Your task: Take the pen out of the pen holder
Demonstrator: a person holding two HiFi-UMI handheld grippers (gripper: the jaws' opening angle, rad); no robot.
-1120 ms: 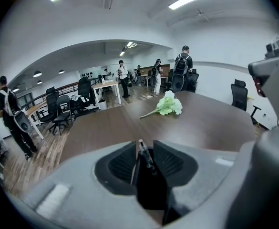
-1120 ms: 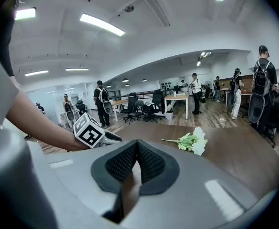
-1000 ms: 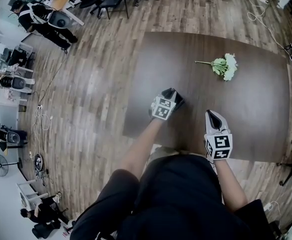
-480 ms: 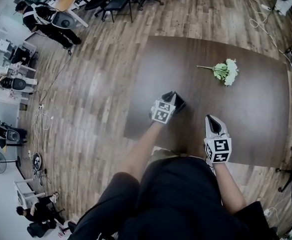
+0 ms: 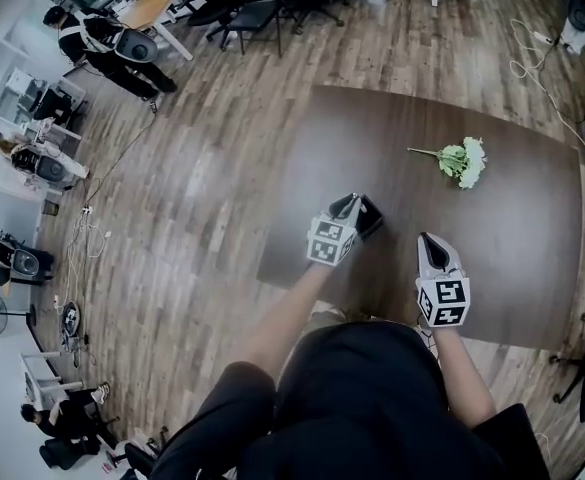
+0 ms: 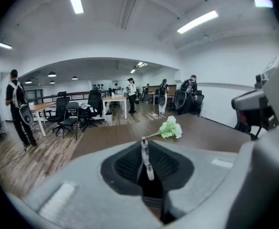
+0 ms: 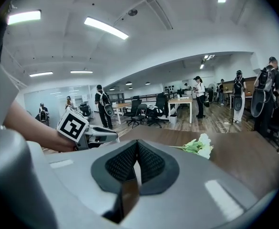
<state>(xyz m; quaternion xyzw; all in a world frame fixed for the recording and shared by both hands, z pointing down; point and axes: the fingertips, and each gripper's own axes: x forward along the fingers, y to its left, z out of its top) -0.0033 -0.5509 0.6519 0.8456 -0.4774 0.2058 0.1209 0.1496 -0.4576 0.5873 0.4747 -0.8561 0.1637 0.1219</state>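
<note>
My left gripper [image 5: 350, 204] hovers over the near left part of the dark table [image 5: 512, 258]. In the left gripper view a slim grey pen [image 6: 146, 159] stands upright between the black pads, which are shut on it. A black pen holder [image 5: 372, 218] shows just right of that gripper's tip in the head view; whether the pen's lower end is still inside it I cannot tell. My right gripper [image 5: 430, 243] rests lower right near the table's front edge, pads together and nothing in them. It sees the left gripper [image 7: 111, 136] off to its left.
A bunch of white and green flowers [image 5: 462, 160] lies on the far right of the table, also ahead in both gripper views [image 6: 170, 128] [image 7: 199, 147]. Office chairs, desks and several people stand on the wooden floor beyond.
The left gripper has lifted a little and now shows more of the black holder beside its tip. The right gripper has stayed where it was.
</note>
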